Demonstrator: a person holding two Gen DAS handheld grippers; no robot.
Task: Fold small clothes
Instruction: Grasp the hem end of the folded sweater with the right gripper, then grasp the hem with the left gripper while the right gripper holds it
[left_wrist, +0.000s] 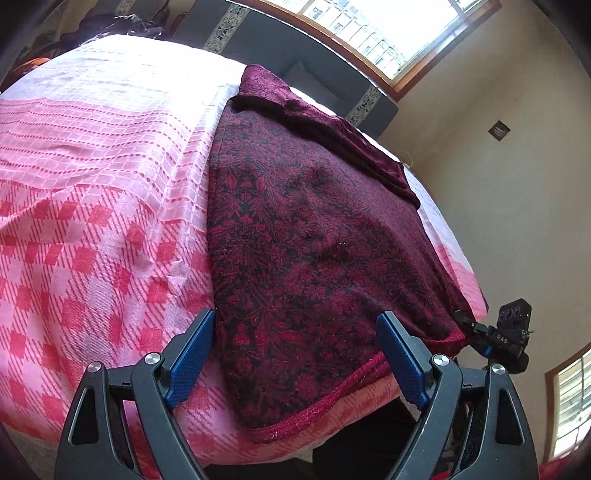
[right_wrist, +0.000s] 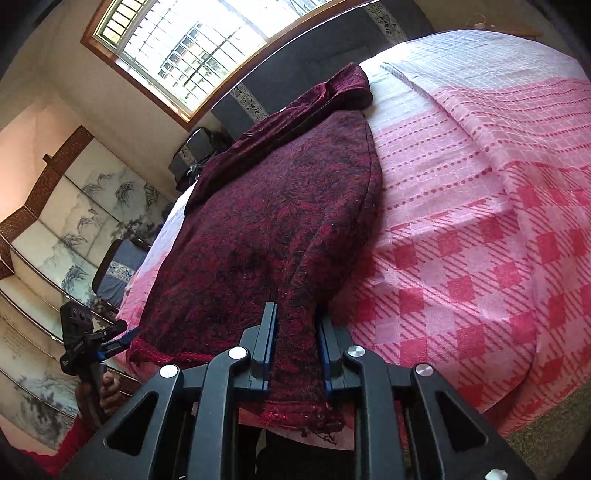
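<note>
A: Biggest thing first: the bed (left_wrist: 92, 192), under a pink checked cover, fills the space ahead of both pairs of fingers. On it the garment (left_wrist: 314, 229) lies mostly flat, a dark maroon cloth with a red leafy pattern and a red trimmed hem, running away from the fingers toward the far edge.

B: And the plainer velvety part?

A: That lies bunched along the far side, well beyond the fingers, near the window (right_wrist: 192, 48). It looks soft and limp, so it will sag wherever it is lifted.

B: What are the fingers doing?

A: The right gripper (right_wrist: 295, 354) has its fingers clamped on a gathered fold at the near hem, the cloth pinched between the blue pads. The left gripper (left_wrist: 295, 362) stands wide apart and holds nothing; the hem's other near corner lies between and just beyond its fingers.

B: What could go wrong?

A: I judge the main risk is a one-sided lift. If the right pulls before the left closes, the cloth would drag skewed across the bed and the fold would come out crooked. The right's pinch is narrow too, so the bunch might slip out. The left could also catch the cover along with the hem.
</note>
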